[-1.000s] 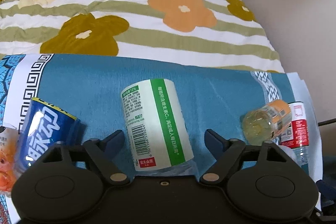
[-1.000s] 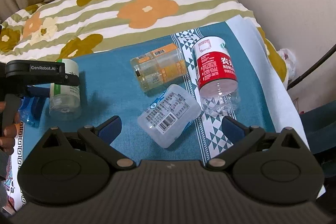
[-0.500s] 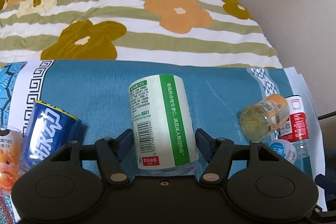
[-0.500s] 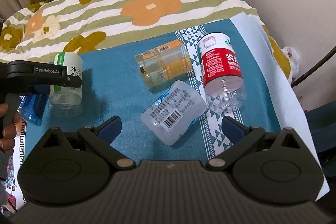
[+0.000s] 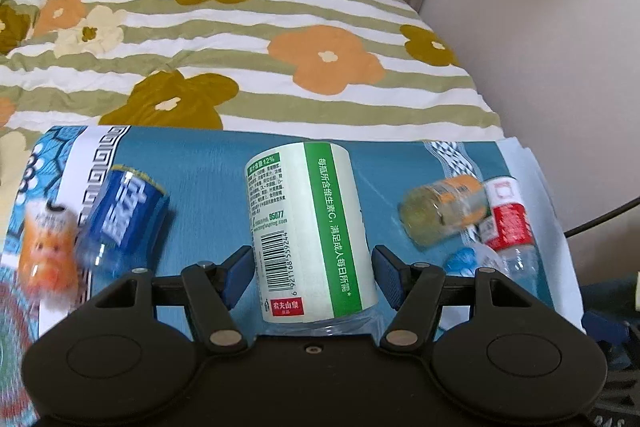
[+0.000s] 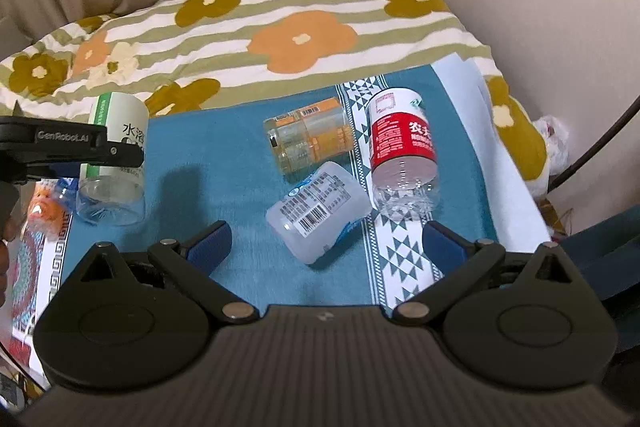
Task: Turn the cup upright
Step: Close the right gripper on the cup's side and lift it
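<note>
Six cut-bottle cups lie or stand on the teal patterned cloth (image 6: 224, 163). The left gripper (image 5: 312, 267) clasps the clear plastic cup with the green-and-white label (image 5: 308, 231), its blue pads pressed to both sides at the cloth's left part; the cup's lower end is hidden behind the gripper body. The right gripper (image 6: 326, 241) hangs spread wide, grasping nothing, over the white-labelled cup (image 6: 316, 209), orange-labelled cup (image 6: 308, 143) and red-labelled cup (image 6: 402, 151). The blue-labelled cup (image 5: 124, 219) and orange cartoon cup (image 5: 50, 251) are blurred.

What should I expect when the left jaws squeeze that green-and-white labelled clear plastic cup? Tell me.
The green-and-white labelled clear plastic cup looks thin-walled and empty, so it is probably light and may flex under pressure. It stands tall on the soft blue cloth, so it could tip if nudged. Its glossy label may slip against the left gripper.
</note>
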{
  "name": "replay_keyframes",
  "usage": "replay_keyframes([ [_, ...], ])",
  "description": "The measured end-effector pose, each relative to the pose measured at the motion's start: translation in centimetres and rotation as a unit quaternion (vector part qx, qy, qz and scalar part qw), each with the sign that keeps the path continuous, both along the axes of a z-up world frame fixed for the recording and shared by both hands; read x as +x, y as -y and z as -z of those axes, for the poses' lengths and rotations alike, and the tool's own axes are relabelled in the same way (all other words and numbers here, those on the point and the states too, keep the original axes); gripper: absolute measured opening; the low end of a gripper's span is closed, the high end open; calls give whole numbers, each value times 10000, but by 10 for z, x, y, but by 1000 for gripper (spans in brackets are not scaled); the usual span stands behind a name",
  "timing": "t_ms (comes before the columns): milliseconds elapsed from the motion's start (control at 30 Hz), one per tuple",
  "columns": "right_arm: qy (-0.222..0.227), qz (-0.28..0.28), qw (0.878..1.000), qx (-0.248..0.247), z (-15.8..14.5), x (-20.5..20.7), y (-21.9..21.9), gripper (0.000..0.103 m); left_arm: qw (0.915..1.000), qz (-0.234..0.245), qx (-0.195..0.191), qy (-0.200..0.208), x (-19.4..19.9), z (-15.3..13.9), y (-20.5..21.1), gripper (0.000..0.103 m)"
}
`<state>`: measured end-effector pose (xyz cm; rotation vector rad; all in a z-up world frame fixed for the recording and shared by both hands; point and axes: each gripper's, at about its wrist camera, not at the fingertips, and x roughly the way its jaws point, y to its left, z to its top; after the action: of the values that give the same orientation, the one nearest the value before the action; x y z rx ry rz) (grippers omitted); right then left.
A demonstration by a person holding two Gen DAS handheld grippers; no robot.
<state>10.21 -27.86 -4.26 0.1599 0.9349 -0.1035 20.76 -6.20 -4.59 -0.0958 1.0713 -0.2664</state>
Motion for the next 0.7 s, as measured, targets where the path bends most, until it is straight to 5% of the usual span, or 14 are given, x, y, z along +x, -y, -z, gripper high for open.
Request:
replay_keyframes([
  [267,105,-325,9994,41,1,-33,14,103,9999,82,66,-97,-55,4,19,69],
  [700,-171,-543,9983,137,42,-68,30,103,9971,394,485,-443,-94,62,45,69],
])
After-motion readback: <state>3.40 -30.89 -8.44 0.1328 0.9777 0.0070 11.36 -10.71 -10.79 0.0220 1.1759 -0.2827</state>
